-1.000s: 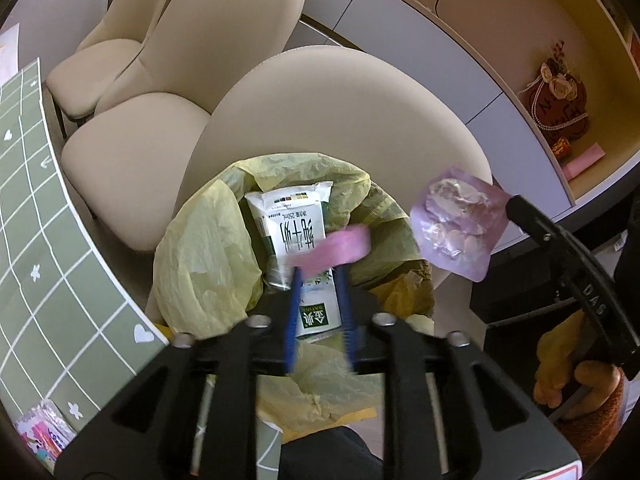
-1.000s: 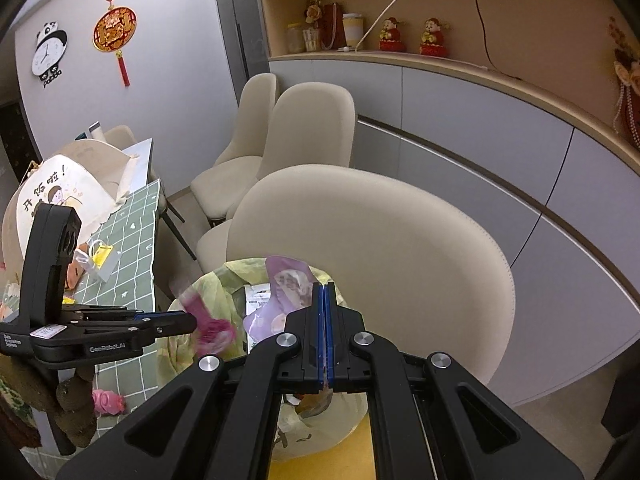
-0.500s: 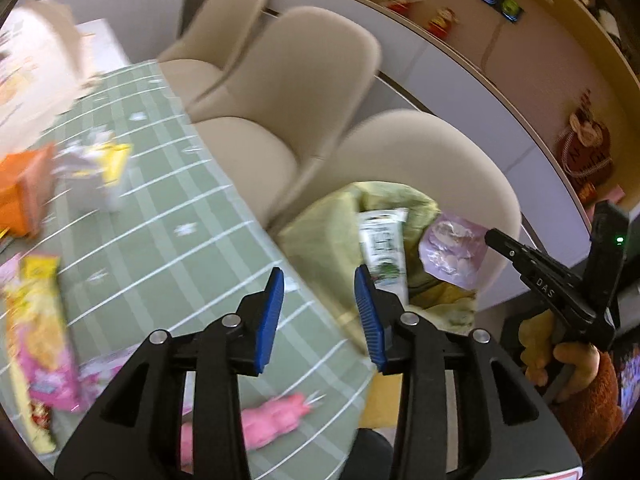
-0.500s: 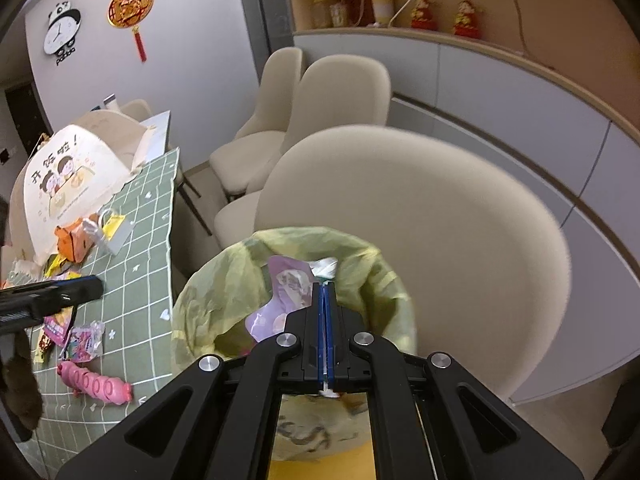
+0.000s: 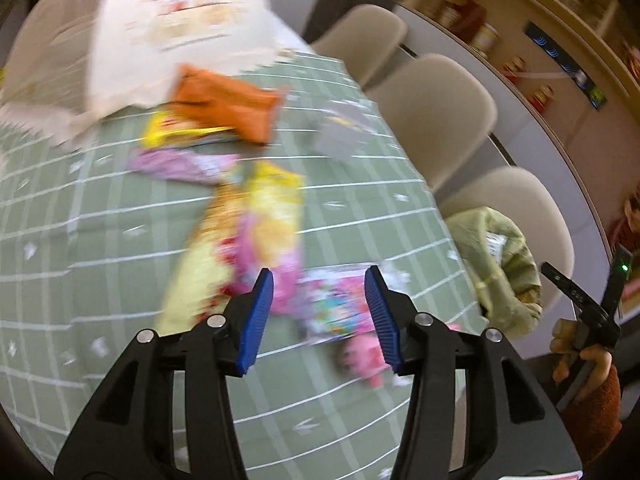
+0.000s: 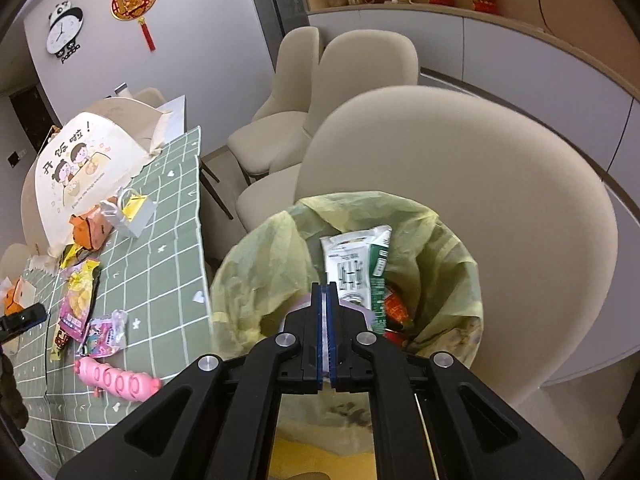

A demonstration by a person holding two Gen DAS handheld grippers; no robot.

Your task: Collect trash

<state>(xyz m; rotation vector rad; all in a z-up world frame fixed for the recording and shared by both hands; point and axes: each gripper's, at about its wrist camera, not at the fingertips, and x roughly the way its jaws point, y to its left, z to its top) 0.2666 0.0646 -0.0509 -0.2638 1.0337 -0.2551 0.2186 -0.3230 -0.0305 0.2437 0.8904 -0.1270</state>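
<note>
My left gripper (image 5: pixel 318 300) is open and empty above the green checked table (image 5: pixel 120 248), over a colourful wrapper (image 5: pixel 336 304) and beside a yellow-pink snack bag (image 5: pixel 256 232). A pink toy-like packet (image 5: pixel 362 354) lies near the table edge. My right gripper (image 6: pixel 327 300) is shut on a pale purple wrapper (image 6: pixel 370 316), mostly hidden behind its fingers, low over the mouth of the yellow-green trash bag (image 6: pixel 260 280). The bag holds a green-white carton (image 6: pixel 356 264) and a red wrapper (image 6: pixel 394 308). The bag also shows in the left wrist view (image 5: pixel 500 256).
An orange packet (image 5: pixel 228 100), a purple wrapper (image 5: pixel 180 164) and a white printed paper bag (image 5: pixel 176 24) lie further up the table. Beige chairs (image 6: pixel 460 184) stand behind the trash bag. In the right wrist view, table trash includes the pink packet (image 6: pixel 116 378).
My left gripper let go of its pink packet, opened and swung from the trash bag to over the table. My right gripper lowered the purple wrapper into the bag's mouth.
</note>
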